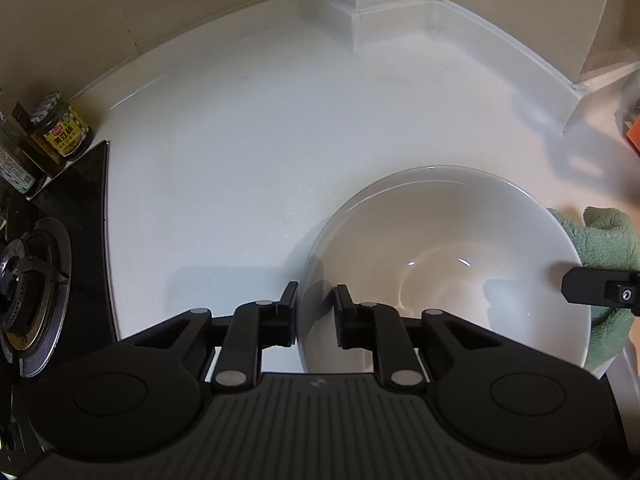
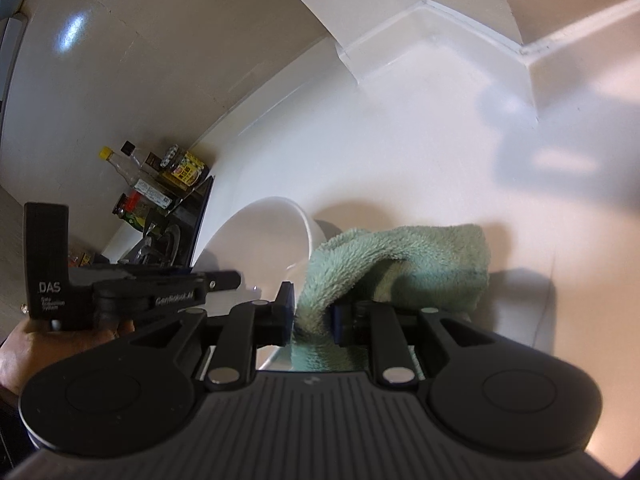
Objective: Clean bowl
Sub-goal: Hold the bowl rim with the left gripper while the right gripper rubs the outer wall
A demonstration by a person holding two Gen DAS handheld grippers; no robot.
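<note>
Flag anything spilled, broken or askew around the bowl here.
Nothing stands out. The white ceramic bowl looks intact and empty, its rim between the left gripper fingers. The right gripper holds the green terry cloth beside it. No spills show.

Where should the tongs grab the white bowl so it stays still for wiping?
Grab the thin rim of the bowl on the side nearest the left tongs, coming down from above, one finger inside and one outside. The wall is too wide and round to pinch across. The left tongs already straddle that rim, and the green cloth sits on the far side.
</note>
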